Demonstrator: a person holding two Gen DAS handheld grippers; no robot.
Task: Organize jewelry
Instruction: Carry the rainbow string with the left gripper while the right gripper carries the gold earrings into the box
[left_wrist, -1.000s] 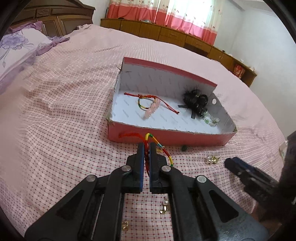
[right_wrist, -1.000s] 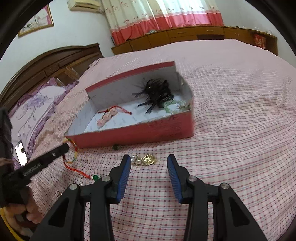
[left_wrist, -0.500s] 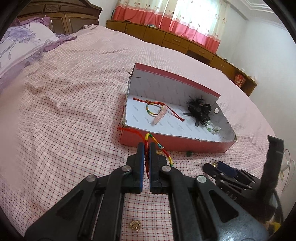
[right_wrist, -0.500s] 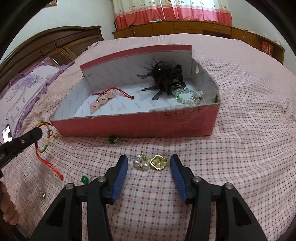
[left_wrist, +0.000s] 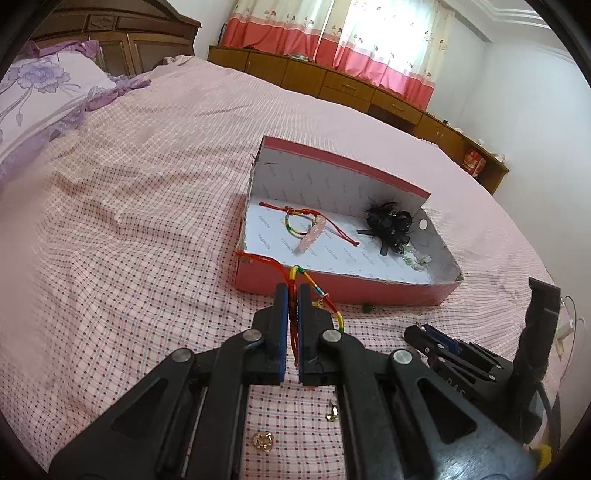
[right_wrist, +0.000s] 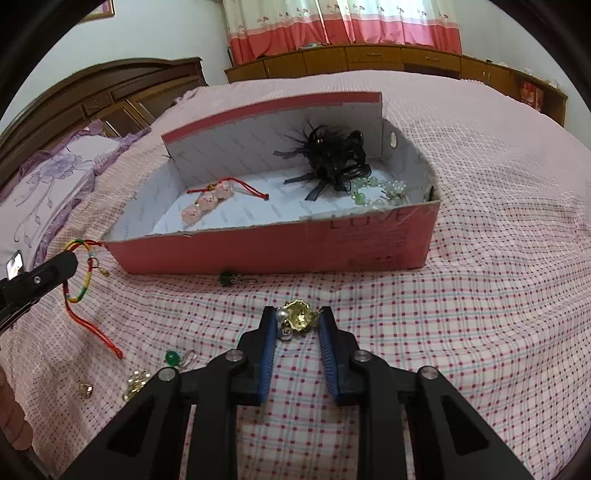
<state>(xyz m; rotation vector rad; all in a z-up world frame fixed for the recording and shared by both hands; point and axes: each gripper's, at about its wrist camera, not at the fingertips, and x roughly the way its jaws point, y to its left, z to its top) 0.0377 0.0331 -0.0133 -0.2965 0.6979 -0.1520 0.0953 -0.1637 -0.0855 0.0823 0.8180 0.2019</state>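
Closing on the gold and pearl earrings (right_wrist: 297, 320) beside the pink box (right_wrist: 280, 251)
Right gripper (right_wrist: 297, 325) had just narrowed onto them; left gripper (left_wrist: 293, 295) clamped the braided cord bracelet (left_wrist: 317, 295), lifted toward the box for dropping in

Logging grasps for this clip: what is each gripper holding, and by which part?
Left gripper: cord bracelet, pinched on its red cord. Right gripper, jaws just closing: gold-and-pearl earrings, across their sides.
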